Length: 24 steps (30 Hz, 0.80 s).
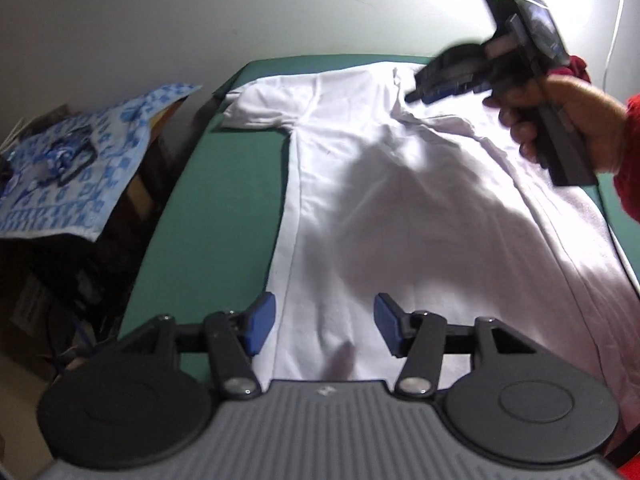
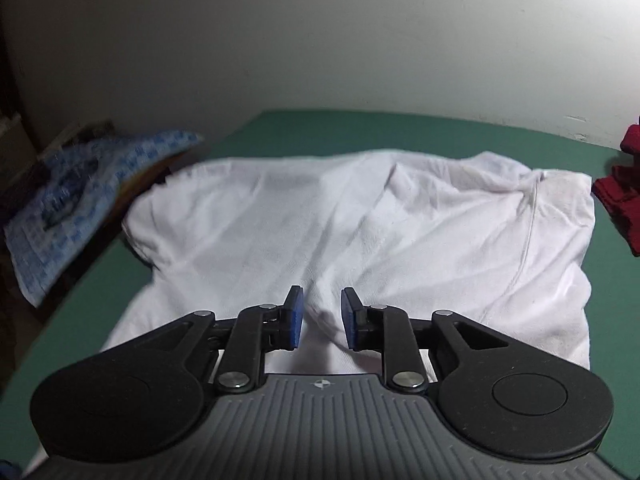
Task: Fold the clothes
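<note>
Presently a white T-shirt (image 1: pixel 400 184) is spread flat on the green table (image 1: pixel 208 216), one sleeve laid out sideways, with the left gripper (image 1: pixel 324 330) held wide apart over its near hem and the right gripper (image 2: pixel 322 318) parted, empty, above wrinkled cloth. Whichever edge is taken (the stage cannot be judged), only the intended layers should be pinched and the creases smoothed. A blue patterned cloth (image 1: pixel 80 160) beside the table and a red garment (image 2: pixel 620 196) at the shirt's far corner are best kept clear of.
</note>
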### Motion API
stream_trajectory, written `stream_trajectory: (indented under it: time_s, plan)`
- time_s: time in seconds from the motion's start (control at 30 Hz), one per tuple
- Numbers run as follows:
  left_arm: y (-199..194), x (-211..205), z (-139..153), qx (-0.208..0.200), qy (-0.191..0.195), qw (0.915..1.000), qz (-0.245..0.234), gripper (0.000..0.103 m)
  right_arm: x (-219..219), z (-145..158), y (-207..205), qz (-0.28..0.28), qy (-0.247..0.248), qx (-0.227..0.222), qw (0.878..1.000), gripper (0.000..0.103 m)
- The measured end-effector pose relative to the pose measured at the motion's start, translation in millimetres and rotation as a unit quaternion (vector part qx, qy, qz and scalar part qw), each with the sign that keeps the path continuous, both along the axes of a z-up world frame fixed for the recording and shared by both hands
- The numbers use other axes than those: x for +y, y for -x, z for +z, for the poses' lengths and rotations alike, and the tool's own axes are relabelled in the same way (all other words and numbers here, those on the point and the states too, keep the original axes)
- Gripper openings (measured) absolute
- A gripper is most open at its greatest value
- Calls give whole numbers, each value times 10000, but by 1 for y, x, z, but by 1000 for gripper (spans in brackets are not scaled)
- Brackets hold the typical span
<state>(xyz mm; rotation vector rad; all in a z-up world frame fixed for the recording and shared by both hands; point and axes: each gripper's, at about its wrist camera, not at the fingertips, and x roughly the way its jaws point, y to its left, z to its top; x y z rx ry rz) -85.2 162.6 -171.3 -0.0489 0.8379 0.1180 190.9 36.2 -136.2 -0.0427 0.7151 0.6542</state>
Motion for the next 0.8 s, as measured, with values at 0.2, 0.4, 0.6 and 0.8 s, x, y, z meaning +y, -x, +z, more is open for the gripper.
stream_trajectory:
  time_s: [0.2,0.4,0.6,0.8]
  plan:
    - [-5,22,-10,1,204,9984,-530,56,58,63,3,687,-11,-270,9973,37]
    - [5,42,-17,17,709,9952,-679,56,172,66,-22,945,67,-46,9955,35]
    - [27,41,-21,-71,371,9959,-825,62,275,3,-50,721,1172,123,9904,34]
    - [34,56,-23,-131,299,9970,-704,63,304,-28,-77,203,1698,83,9852,2]
